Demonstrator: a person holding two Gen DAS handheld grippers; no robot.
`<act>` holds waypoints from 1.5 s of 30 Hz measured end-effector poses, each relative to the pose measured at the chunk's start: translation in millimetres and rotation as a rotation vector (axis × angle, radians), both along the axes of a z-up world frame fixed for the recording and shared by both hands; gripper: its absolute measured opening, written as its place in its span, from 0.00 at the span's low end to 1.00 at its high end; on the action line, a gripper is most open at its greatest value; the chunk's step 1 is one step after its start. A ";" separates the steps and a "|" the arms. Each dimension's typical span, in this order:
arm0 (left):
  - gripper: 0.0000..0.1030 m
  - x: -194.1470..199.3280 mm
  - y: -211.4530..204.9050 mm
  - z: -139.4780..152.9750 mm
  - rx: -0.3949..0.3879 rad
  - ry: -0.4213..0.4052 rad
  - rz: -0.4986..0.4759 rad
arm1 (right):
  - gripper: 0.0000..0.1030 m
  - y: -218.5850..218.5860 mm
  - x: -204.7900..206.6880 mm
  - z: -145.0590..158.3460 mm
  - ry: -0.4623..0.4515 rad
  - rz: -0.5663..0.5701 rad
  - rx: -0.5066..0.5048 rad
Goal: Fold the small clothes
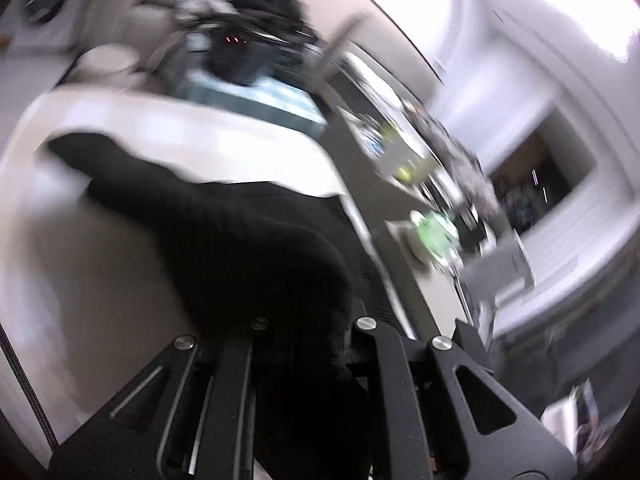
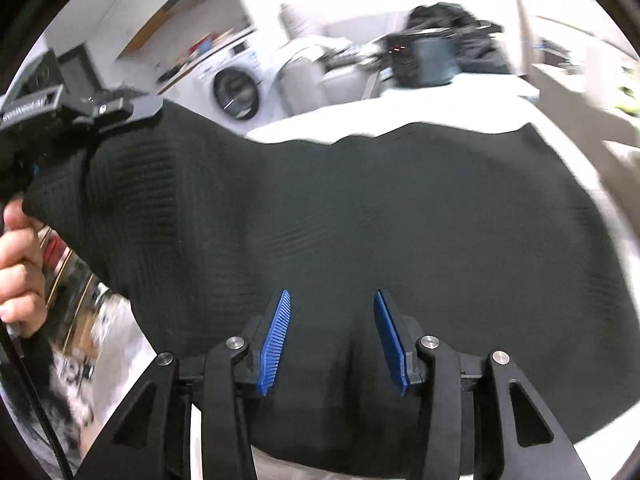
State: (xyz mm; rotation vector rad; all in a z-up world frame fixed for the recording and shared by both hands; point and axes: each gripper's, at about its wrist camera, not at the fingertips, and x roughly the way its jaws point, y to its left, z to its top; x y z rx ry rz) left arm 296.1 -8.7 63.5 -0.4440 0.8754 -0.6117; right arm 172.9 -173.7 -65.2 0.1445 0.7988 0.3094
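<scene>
A black ribbed knit garment [image 2: 360, 208] hangs over the white table [image 2: 440, 108]. My right gripper [image 2: 332, 340] is open, its blue pads [image 2: 276, 344] apart just in front of the cloth's near edge. My left gripper [image 2: 86, 128] is seen at the upper left of the right wrist view, shut on a lifted corner of the garment. In the blurred left wrist view the black cloth [image 1: 240, 248] bunches between the left gripper's [image 1: 308, 344] jaws and hides its fingertips.
A pile of dark clothes and a basket [image 2: 436, 56] sit at the table's far end. A washing machine [image 2: 236, 88] stands beyond the table. A cluttered counter [image 1: 436, 208] runs to the right in the left wrist view.
</scene>
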 end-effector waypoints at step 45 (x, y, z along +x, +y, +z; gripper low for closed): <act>0.59 -50.0 -110.6 -133.0 0.181 0.158 -0.141 | 0.21 -177.2 -32.1 18.0 0.132 -0.176 0.049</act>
